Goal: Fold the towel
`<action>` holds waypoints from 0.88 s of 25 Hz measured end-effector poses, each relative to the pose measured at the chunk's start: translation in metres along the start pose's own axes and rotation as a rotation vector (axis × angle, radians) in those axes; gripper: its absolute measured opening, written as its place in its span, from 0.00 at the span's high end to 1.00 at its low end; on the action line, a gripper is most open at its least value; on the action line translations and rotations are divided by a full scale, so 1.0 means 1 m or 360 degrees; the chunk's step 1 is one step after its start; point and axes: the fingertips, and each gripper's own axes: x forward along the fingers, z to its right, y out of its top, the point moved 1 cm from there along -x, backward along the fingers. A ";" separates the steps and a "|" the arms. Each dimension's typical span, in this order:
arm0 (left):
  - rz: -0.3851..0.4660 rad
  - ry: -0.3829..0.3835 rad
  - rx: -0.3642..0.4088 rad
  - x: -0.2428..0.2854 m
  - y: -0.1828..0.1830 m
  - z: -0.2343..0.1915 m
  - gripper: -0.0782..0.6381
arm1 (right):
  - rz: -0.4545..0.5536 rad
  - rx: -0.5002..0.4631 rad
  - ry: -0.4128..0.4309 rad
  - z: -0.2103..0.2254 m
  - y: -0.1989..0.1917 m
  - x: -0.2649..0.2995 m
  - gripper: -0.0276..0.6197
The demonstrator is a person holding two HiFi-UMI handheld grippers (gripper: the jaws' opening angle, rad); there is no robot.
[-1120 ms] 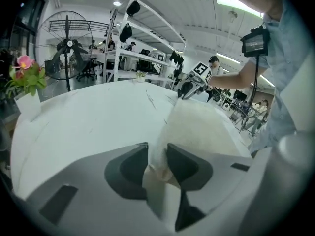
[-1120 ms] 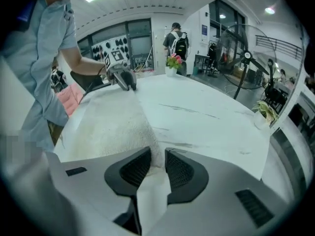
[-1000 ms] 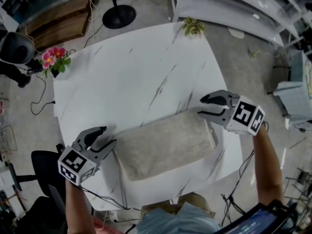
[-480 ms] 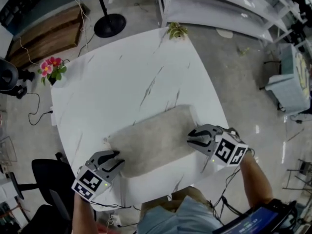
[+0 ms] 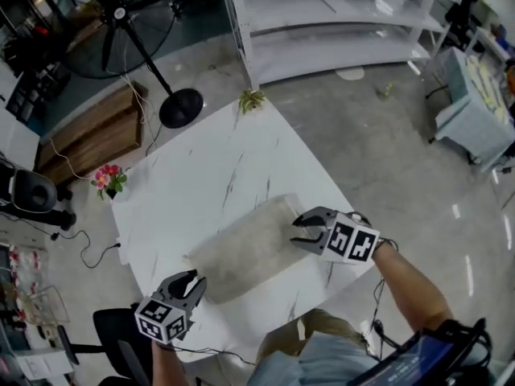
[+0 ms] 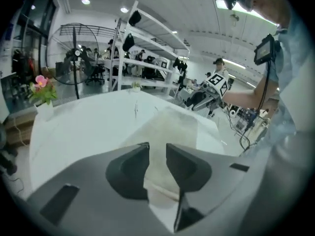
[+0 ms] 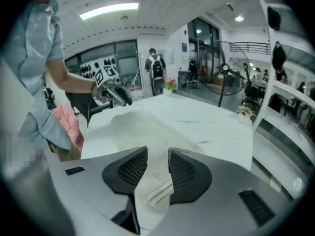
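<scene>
Lying across the middle of the head view, the folded towel (image 5: 241,249) rests flat on the white marbled table (image 5: 185,183). Its long side runs from lower left to upper right. The left gripper (image 5: 193,279) is at the lower left of the frame, just beside the towel's lower-left end and apart from it. Its jaws are closing, with only a narrow gap, and no cloth is between them. In the left gripper view the towel's end shows through this gap, on the table beyond. The right gripper (image 5: 296,232) is at the towel's right end, right of centre, with its tips pointing at it. Its jaws are opening and pinch nothing. In the right gripper view the layered edge of the towel lies under the gap.
</scene>
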 end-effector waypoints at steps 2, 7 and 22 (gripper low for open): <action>0.0124 0.0062 -0.0007 -0.013 0.023 0.013 0.74 | 0.0119 0.0116 -0.0078 0.010 0.012 -0.022 0.71; 0.0296 0.0148 0.0071 -0.026 0.061 0.042 0.74 | 0.0263 0.0450 -0.0150 0.024 0.009 -0.047 0.63; 0.0374 -0.0247 -0.0011 -0.017 0.032 0.091 0.74 | 0.0123 0.1799 -0.0261 0.004 -0.096 0.005 0.58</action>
